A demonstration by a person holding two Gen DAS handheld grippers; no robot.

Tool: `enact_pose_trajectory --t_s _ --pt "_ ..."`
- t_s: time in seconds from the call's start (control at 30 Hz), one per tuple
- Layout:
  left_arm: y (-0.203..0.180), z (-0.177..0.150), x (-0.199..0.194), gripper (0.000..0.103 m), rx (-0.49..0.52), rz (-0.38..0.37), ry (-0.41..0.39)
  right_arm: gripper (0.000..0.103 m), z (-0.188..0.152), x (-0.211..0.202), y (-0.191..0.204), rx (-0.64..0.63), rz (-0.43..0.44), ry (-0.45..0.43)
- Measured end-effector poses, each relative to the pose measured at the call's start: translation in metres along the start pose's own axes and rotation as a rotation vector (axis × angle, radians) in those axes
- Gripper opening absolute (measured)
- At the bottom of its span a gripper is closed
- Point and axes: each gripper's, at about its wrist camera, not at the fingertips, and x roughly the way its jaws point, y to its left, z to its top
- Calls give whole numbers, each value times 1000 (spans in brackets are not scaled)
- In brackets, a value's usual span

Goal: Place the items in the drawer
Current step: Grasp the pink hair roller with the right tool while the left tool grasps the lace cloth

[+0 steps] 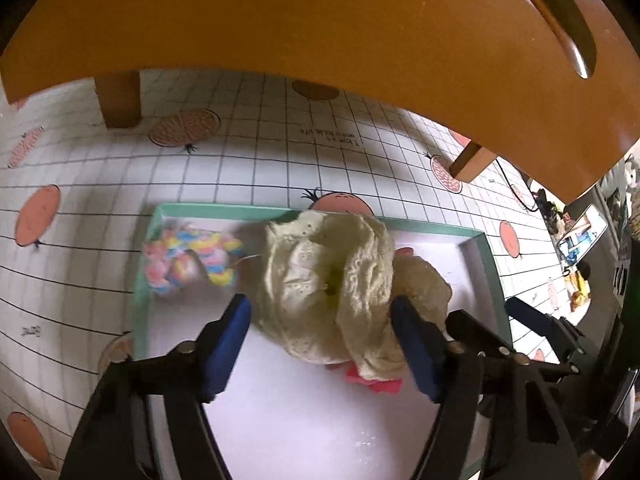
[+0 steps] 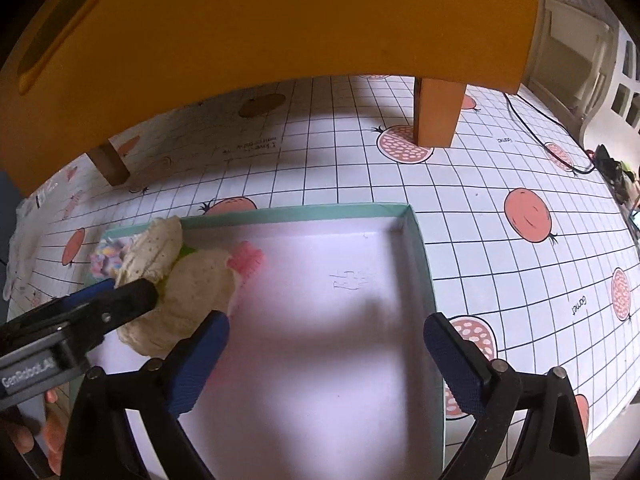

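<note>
Two claws work over a shallow drawer [image 2: 420,248] with a mint-green rim and a pale, white-looking floor, which lies on the table [image 2: 480,200] under a gridded cloth printed with pink fruit. The left claw [image 1: 324,336] has its blue pads spread on either side of a bundled cream lace cloth [image 1: 332,280]; the right-hand pad touches the bundle's edge, while the left-hand pad stands just clear of it, so the jaws are apart rather than clamped. The bundle sits inside the drawer toward its far left part, with a bit of green showing in its folds and a pink item [image 1: 374,384] poking out from beneath its near edge. Just beyond it, in the drawer's far left corner, lies a pastel multicoloured fluffy piece [image 1: 192,256] in pink, yellow and blue.

The right claw [image 2: 324,360] hangs over the drawer's right half with its blue pads wide apart and nothing between them; the floor under it is bare. In the right wrist view the left claw's black finger crosses in front of the cream bundle. An orange wooden stool [image 2: 280,20] stands on the table beyond the drawer, its legs on the cloth. A black cable [image 2: 536,136] trails across the far right of the table.
</note>
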Motion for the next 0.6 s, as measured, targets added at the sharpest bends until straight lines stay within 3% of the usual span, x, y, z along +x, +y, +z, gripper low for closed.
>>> enact_pose_trajectory --t_s 0.13,0.2,0.3,0.6 --pt "-1 -1 1 48 7 -3 -3 99 0 -4 0 0 3 -12" --pt "2 -1 1 33 -7 -27 -4 99 0 -3 0 1 5 -11" --pt "6 -1 2 19 -34 -62 3 99 0 -2 0 -2 6 -10" --pt "14 -2 -18 10 -38 -45 -43 99 2 -2 8 -9 28 -16"
